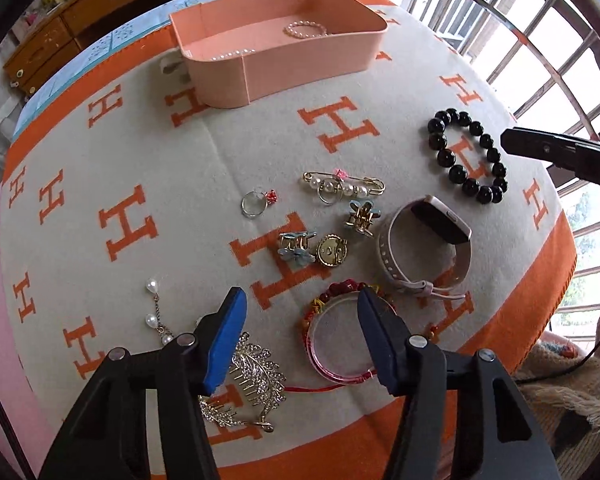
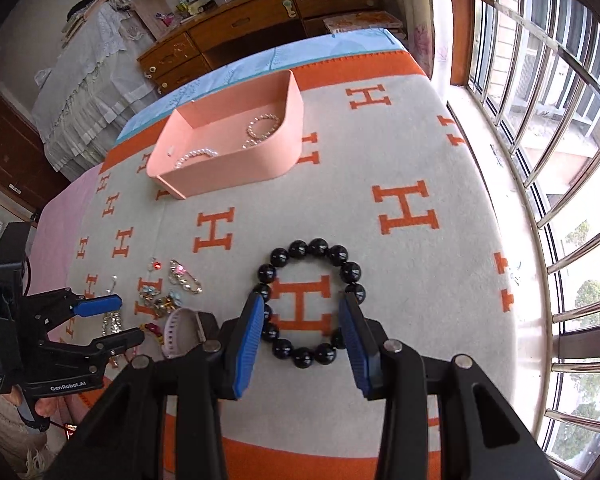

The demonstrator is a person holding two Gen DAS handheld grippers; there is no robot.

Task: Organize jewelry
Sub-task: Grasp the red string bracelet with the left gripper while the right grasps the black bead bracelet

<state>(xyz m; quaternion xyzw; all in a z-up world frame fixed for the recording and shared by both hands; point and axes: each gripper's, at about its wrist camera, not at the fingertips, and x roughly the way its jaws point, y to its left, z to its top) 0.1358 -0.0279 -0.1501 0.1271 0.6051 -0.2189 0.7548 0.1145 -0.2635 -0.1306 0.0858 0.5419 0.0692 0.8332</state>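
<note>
My left gripper (image 1: 300,300) hangs open over the H-patterned blanket (image 1: 140,152). Its right finger is at the rim of a red woven bracelet with a pink bangle (image 1: 332,372), and a crystal leaf comb (image 1: 256,364) lies by its left finger. Nothing is gripped. My right gripper (image 2: 302,308) is open and straddles a black bead bracelet (image 2: 318,246) lying flat, one pad at each side of the ring. That bracelet (image 1: 436,140) also shows in the left wrist view. A pink box (image 1: 284,68) at the far side holds pearl bracelets (image 2: 264,126).
Between the grippers lie a pink watch (image 1: 384,248), two flower hair claws (image 1: 362,216), a gold round piece (image 1: 332,250), a pearl pin (image 1: 344,186), a ring (image 1: 252,204) and pearl earrings (image 1: 152,320). A barred window (image 2: 540,120) runs along the right.
</note>
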